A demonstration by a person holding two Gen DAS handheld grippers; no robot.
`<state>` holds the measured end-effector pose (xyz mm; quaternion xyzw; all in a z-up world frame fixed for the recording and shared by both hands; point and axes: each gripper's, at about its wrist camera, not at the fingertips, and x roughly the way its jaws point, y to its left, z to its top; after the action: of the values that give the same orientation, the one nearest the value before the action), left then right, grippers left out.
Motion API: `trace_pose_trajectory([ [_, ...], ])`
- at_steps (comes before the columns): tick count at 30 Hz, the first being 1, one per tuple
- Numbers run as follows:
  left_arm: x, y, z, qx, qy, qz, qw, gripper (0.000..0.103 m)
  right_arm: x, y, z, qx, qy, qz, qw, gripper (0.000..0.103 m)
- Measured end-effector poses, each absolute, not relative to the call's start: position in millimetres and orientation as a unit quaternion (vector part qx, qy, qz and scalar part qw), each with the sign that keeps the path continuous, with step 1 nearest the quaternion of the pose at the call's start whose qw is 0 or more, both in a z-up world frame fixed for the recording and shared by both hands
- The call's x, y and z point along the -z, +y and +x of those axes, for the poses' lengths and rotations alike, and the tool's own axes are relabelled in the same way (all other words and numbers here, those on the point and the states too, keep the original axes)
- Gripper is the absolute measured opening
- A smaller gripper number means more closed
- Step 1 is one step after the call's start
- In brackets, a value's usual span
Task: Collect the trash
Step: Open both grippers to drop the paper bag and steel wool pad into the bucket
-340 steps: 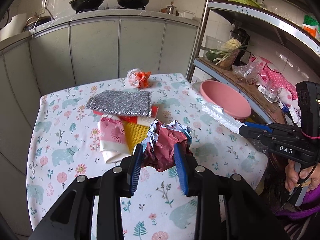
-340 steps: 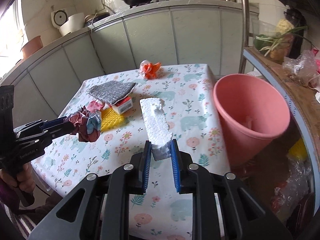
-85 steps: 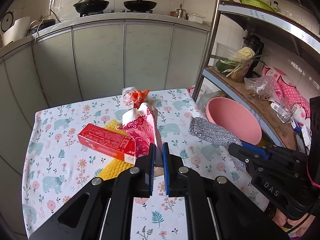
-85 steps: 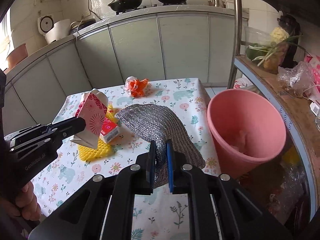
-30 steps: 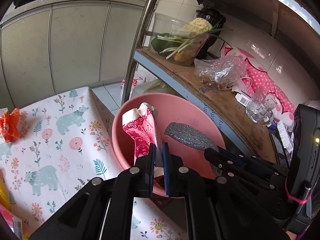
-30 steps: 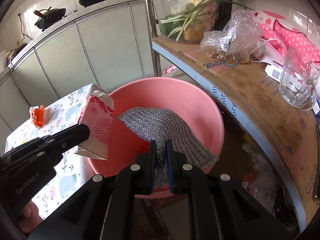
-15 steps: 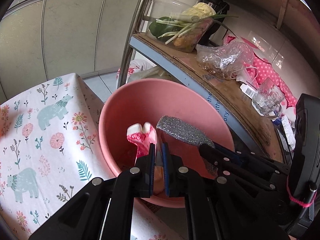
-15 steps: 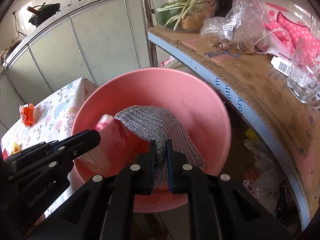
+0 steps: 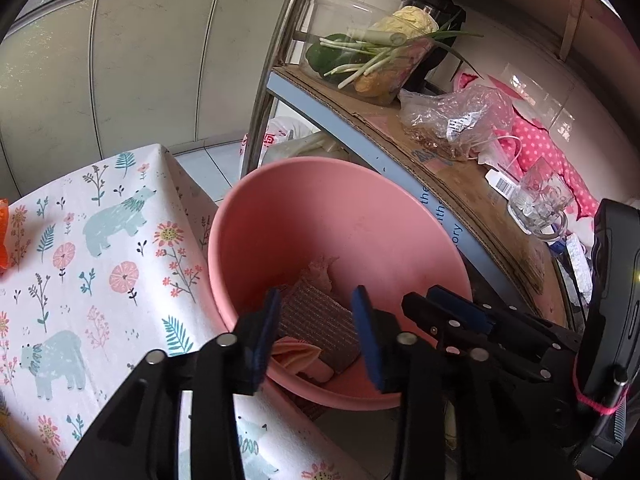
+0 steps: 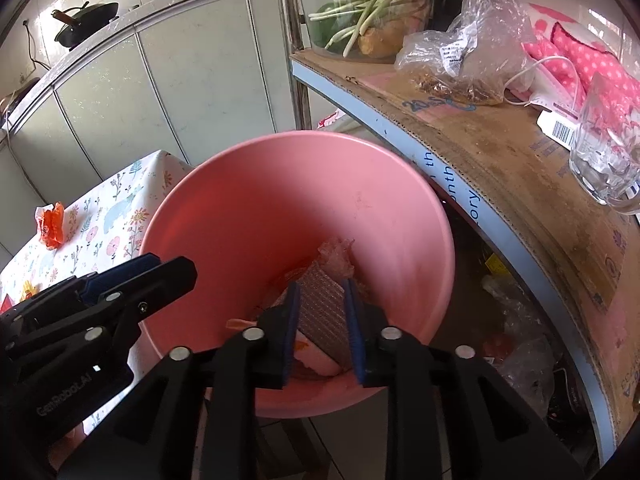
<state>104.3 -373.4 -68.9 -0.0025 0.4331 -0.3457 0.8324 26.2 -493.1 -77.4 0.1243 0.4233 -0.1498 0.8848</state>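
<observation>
A pink bin (image 9: 256, 200) (image 10: 224, 184) stands beside the table, under both grippers. At its bottom lie the silver scouring cloth (image 9: 320, 320) (image 10: 324, 308), the pink carton (image 9: 296, 356) and other crumpled trash (image 10: 336, 256). My left gripper (image 9: 316, 332) is open and empty above the bin's near rim. My right gripper (image 10: 320, 324) is open and empty over the bin's inside. An orange wrapper (image 10: 52, 224) lies on the floral tablecloth (image 9: 100, 240).
A metal rack's pole (image 9: 276, 60) and cardboard-lined shelf (image 10: 500, 152) stand close on the right, with a vegetable tub (image 9: 372, 60), plastic bag (image 10: 464, 52) and glass mug (image 10: 604, 160). Grey cabinets (image 9: 120, 72) stand behind.
Both grippers opened over the bin. The pink carton dropped from the left one and the silver cloth from the right one; both now lie at the bin's bottom.
</observation>
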Motion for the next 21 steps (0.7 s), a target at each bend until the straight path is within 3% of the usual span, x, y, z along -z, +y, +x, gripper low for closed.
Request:
trace_pose_trajectory([
  [4,62.2,-368.2,99.9,0.339,0.434,-0.007,0.835,0.045,74.4,-487.9,20.3,0.143,0.422,0.124,0.887,0.03],
  [10,48.6,-360.9,86.5,0.333,0.422,-0.001,0.843,0.059,70.4,-478.1,10.2,0.135,0.421,0.122,0.888,0.035],
  [21,23.5,-340.0,53.9,0.317,0.394,0.024,0.862,0.059,55.7,-455.1,-11.7,0.11,0.411,0.112,0.898,0.036],
])
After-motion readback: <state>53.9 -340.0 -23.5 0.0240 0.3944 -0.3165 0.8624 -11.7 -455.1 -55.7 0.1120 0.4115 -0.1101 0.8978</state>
